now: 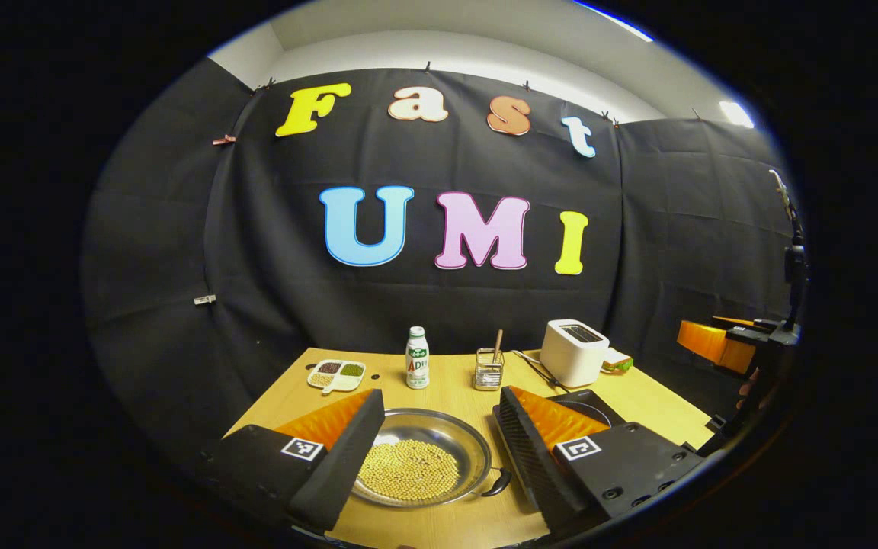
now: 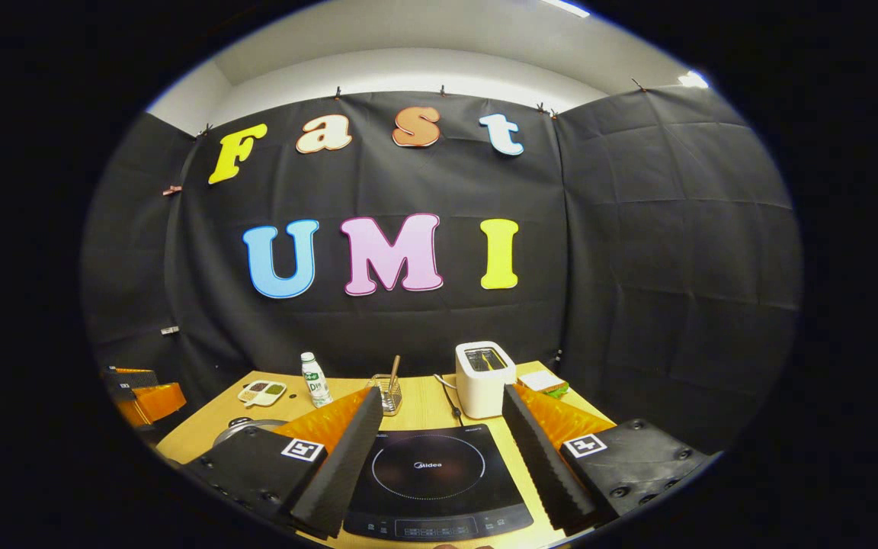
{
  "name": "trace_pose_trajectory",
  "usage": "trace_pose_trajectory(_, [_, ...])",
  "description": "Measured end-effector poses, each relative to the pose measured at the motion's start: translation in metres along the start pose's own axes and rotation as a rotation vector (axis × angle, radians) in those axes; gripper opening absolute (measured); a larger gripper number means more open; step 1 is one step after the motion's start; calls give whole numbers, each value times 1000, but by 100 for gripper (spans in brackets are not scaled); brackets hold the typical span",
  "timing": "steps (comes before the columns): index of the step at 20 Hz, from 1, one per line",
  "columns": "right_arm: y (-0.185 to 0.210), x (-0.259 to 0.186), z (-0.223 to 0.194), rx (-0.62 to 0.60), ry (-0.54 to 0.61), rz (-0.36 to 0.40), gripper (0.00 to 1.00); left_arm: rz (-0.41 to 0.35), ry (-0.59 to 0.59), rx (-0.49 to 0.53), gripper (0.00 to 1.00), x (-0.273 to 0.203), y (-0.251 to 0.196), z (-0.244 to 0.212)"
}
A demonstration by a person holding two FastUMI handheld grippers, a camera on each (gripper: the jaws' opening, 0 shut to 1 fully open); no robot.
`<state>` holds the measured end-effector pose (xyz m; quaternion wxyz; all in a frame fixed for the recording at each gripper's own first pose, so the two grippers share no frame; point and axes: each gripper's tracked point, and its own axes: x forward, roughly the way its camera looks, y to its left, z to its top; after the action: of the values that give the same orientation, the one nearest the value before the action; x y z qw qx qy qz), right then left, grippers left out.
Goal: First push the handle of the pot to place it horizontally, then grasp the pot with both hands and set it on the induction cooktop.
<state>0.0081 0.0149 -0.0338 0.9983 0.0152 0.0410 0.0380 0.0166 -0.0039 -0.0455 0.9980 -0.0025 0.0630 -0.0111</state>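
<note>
So the left gripper [image 1: 431, 450] hovers over the pot [image 1: 420, 457], fingers spread, probably lining up on its handle [image 1: 498, 482]. The right gripper [image 2: 435, 457], fingers spread too, hangs over the induction cooktop [image 2: 431, 476] beside the pot.

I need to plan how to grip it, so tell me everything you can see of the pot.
The pot is a shallow, wide pan of shiny silver metal, sitting upright on the wooden table. Its bottom is covered by small yellow beans. A dark loop handle sticks out from the rim at the near right side. The left gripper hangs open around it, fingers either side, not visibly touching. The induction cooktop lies to its right.
</note>
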Motion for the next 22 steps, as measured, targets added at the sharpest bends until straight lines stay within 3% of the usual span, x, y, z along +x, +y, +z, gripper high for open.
trace_pose_trajectory(4, [2,15,2,-9,19,41,98,-24,73,-22,93,11,-10,-11])
trace_pose_trajectory(8, [4,29,4,5,32,75,98,-62,145,-7,84,24,-14,-22])
trace_pose_trajectory(10, [5,35,7,2,27,89,98,-88,180,18,76,30,-16,-31])
trace_pose_trajectory(14, [2,43,4,-3,32,106,98,-156,277,7,46,33,-27,-58])
trace_pose_trajectory(15, [0,45,3,-3,34,106,94,-175,304,9,37,34,-32,-67])
trace_pose_trajectory(17, [-5,47,2,-1,37,101,98,-203,358,39,24,35,-38,-88])
trace_pose_trajectory(18, [-8,48,2,2,39,98,94,-214,390,61,25,36,-40,-99])
trace_pose_trajectory(22, [-16,52,-3,-7,51,91,98,-230,507,138,12,30,-49,-138])
